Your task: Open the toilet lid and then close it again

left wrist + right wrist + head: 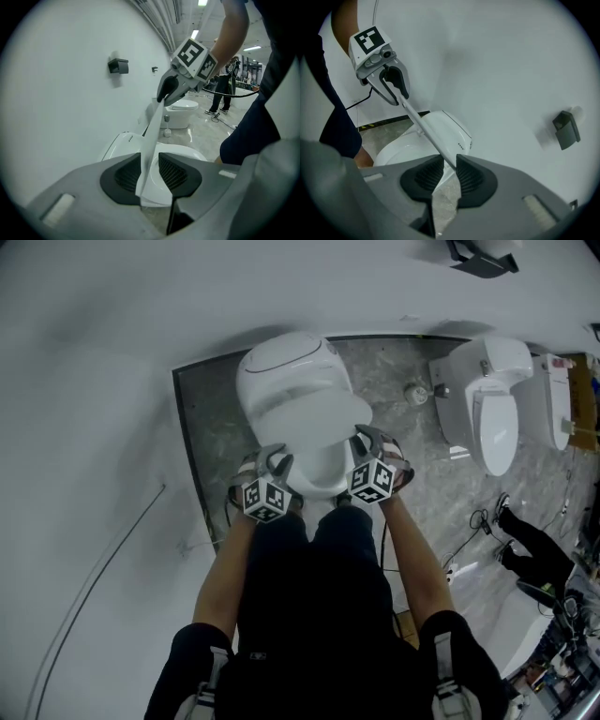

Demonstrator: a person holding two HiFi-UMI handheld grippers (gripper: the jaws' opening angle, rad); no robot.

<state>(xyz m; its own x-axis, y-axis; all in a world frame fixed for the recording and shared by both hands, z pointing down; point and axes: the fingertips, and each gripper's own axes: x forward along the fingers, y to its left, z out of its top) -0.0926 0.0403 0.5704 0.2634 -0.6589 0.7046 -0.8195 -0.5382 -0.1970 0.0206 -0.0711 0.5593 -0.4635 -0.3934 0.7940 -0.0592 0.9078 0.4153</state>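
In the head view the jaw tips were hard to tell from the half-raised toilet lid point(305, 413) at centre. Their own views showed more: the left gripper point(151, 171) stood wide open, the lid's edge loose between its jaws, while the right gripper point(449, 174) pinched that edge.

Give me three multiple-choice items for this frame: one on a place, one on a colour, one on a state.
1. The right gripper holds the toilet lid at its: A free front rim; B hinge end; C top centre.
2. The toilet lid is: A black; B white; C blue.
3. The toilet lid is: A flat shut; B partly raised; C leaning on the wall.
Answers: 1 A, its jaws pinch the rim at the lid's free end. 2 B, it is white in every view. 3 B, the bowl shows beneath the lifted rim.
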